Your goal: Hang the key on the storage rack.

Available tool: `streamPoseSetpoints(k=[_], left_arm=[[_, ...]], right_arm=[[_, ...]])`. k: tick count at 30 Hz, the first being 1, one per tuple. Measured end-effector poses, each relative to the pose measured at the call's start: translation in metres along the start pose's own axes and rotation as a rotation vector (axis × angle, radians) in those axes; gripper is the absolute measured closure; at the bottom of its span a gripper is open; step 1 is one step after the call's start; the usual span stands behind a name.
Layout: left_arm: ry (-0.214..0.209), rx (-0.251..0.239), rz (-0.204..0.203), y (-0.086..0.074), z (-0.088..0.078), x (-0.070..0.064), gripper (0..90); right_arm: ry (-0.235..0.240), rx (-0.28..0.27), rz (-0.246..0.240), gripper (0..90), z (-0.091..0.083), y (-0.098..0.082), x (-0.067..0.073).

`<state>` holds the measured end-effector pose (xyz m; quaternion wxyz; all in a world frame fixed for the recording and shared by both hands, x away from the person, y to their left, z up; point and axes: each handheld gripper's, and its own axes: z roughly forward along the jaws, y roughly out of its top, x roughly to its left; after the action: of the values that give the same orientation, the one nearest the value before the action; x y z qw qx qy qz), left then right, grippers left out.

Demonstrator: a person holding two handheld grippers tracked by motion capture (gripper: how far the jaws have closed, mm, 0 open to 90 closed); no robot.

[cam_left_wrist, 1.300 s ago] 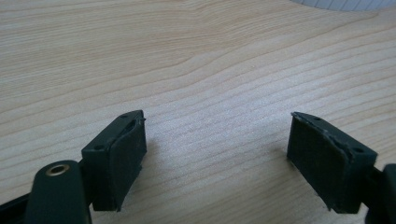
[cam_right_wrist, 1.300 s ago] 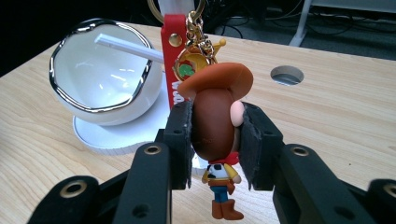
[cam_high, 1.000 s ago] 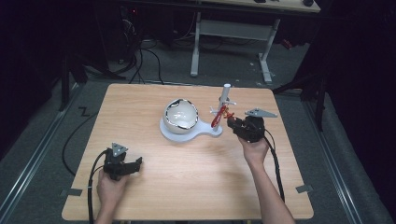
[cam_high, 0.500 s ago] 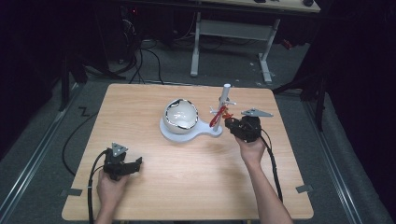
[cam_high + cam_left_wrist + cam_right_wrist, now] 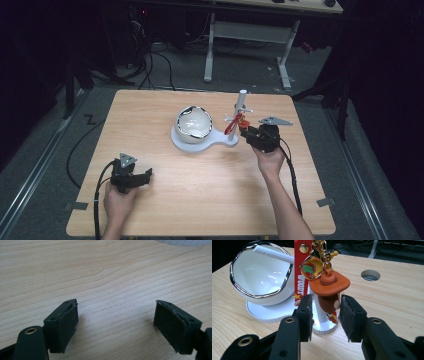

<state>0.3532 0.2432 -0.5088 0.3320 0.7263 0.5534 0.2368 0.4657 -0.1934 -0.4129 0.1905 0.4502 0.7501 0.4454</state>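
Both tongs (image 5: 115,322) (image 5: 324,317) agape, empty.

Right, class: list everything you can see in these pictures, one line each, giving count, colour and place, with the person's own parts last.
Table: one, light wood, centre of room.
Stand: one, white flat base with an upright post, table middle.
Bowl: one, white with silver rim, on the stand.
Keychain: one, red strap, gold clasp, brown-hatted figure, hanging by the post.
Desk: one, white legs, beyond the table.
Left gripper: one, black, open, near-left table.
Right gripper: one, black, jaws either side of the figure.
Hands: two, holding the grippers.
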Motion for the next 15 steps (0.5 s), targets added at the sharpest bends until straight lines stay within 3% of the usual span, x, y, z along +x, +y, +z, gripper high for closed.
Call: streamPoseSetpoints(k=[5, 15], left_arm=[[0.001, 0.000, 0.001, 0.000, 0.000, 0.000, 20.1], [0.005, 0.002, 0.004, 0.000, 0.000, -0.001, 20.1]], right_arm=[[-0.002, -0.013, -0.008, 53.7, -0.007, -0.003, 0.000], [-0.014, -0.023, 0.013, 50.8, -0.020, -0.015, -0.008]])
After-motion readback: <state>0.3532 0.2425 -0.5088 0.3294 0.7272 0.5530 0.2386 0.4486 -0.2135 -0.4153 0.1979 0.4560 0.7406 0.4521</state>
